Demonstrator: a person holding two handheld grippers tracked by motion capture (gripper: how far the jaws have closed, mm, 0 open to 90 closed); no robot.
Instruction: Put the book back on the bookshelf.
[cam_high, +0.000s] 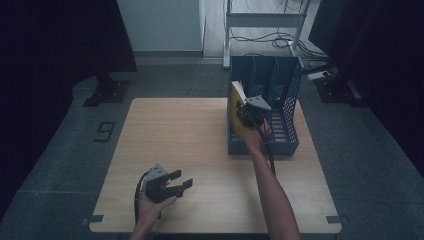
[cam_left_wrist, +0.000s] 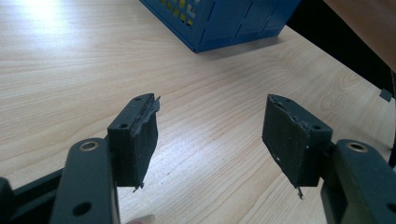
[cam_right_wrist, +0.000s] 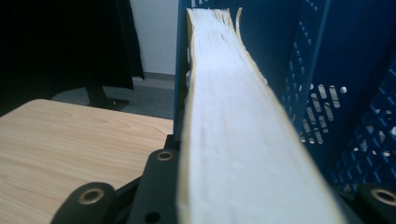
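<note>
A thick book (cam_high: 236, 107) with a yellow cover stands on edge in the leftmost slot of a blue perforated file rack (cam_high: 286, 100). My right gripper (cam_high: 248, 116) reaches into that slot from the near side and is shut on the book. In the right gripper view the book's white page edge (cam_right_wrist: 233, 116) runs up between the jaws, with the rack's wall (cam_right_wrist: 327, 93) beside it. My left gripper (cam_high: 184, 179) rests low over the table's near left part, open with nothing between its pads (cam_left_wrist: 211, 102).
The light wooden table (cam_high: 190, 135) carries the rack at its far right; a corner of the rack (cam_left_wrist: 224, 18) lies ahead of the left gripper. Beyond the table are a white metal frame (cam_high: 265, 20), floor cables and a dark stand base (cam_high: 105, 92).
</note>
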